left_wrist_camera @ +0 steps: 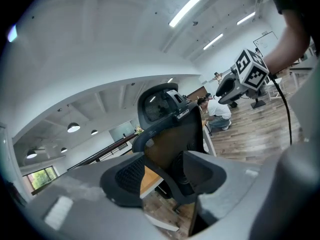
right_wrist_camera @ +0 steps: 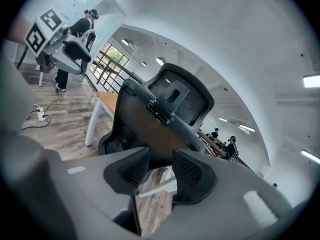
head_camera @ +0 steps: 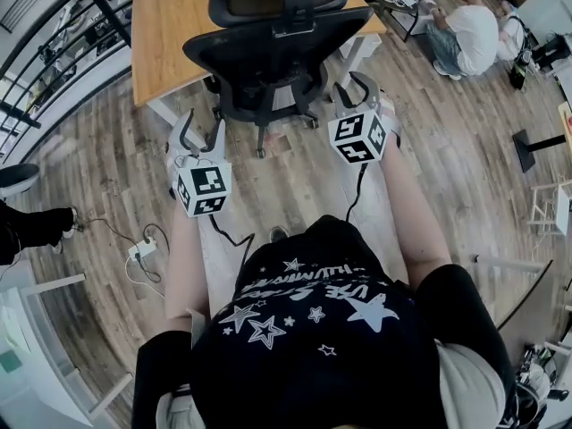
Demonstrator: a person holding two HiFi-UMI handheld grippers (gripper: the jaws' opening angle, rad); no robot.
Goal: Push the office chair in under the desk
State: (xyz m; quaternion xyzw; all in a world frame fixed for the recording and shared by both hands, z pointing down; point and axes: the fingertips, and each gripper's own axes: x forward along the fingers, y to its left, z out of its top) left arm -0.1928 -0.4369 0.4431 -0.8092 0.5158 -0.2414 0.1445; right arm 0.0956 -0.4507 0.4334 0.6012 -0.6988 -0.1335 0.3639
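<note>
Before the desk [head_camera: 170, 25], whose wooden top rests on white legs, the black office chair [head_camera: 273, 38] stands on the plank floor [head_camera: 107, 141] with its backrest and headrest turned toward the person. Its wheeled base is on the floor at the desk's near edge, and from above the backrest overlaps the wooden top. How far the seat reaches under cannot be made out. The left hand-held gripper [head_camera: 201, 137] is held low beside the chair's base, a little apart from it. In the left gripper view its jaws stand well apart with nothing between them, and the chair's back is seen past the gap. The right hand-held gripper [head_camera: 355, 96] is just beside the right edge of the backrest; whether it touches cannot be told. In the right gripper view its jaws are apart by a narrower gap and grip nothing, with only floor and a white desk leg seen between the pads. On the floor to the left lie a white power strip [head_camera: 143, 248] with its cable and a dark shoe [head_camera: 36, 226]. Another person [head_camera: 469, 29] in a white shirt crouches well off at the upper right.
</note>
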